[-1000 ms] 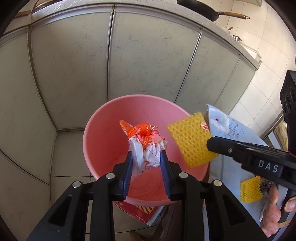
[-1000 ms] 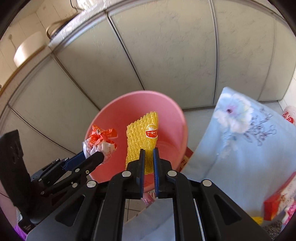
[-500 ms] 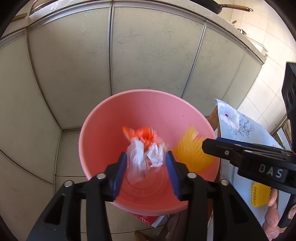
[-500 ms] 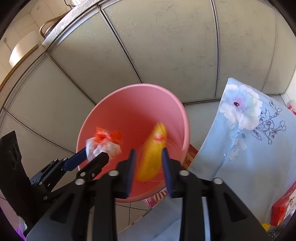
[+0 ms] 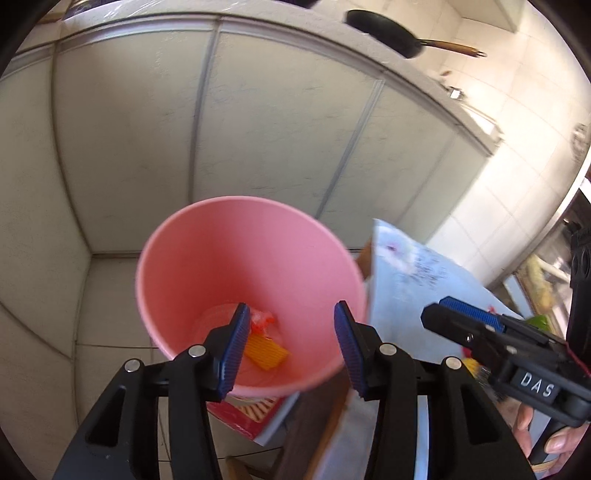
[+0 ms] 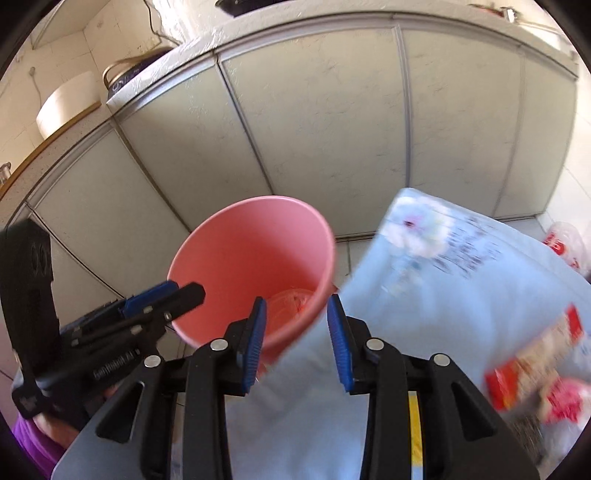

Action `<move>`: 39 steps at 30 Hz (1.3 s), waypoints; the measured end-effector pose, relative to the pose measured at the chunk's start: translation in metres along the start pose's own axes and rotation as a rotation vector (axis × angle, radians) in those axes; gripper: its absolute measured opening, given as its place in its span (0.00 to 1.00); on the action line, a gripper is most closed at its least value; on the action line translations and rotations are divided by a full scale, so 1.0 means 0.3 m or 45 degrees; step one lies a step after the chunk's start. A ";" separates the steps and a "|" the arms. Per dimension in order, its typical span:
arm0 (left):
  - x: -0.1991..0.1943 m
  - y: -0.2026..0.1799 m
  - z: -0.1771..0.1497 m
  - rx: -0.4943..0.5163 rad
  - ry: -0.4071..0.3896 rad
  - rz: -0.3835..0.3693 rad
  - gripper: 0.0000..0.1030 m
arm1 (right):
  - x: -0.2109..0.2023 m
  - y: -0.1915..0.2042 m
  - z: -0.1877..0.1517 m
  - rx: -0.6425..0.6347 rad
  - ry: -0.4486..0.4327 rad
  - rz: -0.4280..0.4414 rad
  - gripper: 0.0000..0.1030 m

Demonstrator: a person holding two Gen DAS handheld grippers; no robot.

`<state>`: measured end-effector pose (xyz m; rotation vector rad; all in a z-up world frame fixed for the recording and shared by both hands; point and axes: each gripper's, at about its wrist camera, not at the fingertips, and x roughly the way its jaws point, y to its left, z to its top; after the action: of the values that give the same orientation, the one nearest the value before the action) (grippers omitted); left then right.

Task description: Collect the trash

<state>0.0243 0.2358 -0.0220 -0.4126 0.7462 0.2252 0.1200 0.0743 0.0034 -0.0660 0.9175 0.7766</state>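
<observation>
Left wrist view: the left gripper (image 5: 288,343) hangs spread and empty over the pink bin (image 5: 207,258), where a yellow foam net (image 5: 266,352) and a crumpled orange wrapper (image 5: 260,321) lie on the bottom.

Right wrist view: the right gripper (image 6: 297,338), also spread and empty, sits near the corner of the cloth-covered desk (image 6: 461,295). Red packets (image 6: 535,369) at its right edge look left to collect.

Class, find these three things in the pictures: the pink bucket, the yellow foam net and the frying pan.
pink bucket (image 5: 207,258), left wrist view, on its inner wall.
yellow foam net (image 5: 264,350), left wrist view, on its flat middle, at the bucket's bottom.
frying pan (image 5: 384,31), left wrist view, on its dark bowl.
</observation>
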 end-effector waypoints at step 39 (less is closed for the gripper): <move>-0.050 -0.685 -0.261 0.649 0.170 -0.373 0.45 | -0.665 -0.580 -0.778 0.471 -0.129 -0.501 0.34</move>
<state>0.0361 0.0163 -0.0053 -0.0478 0.8318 -0.2690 -0.0033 -0.2532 -0.0420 0.1143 0.9026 0.2367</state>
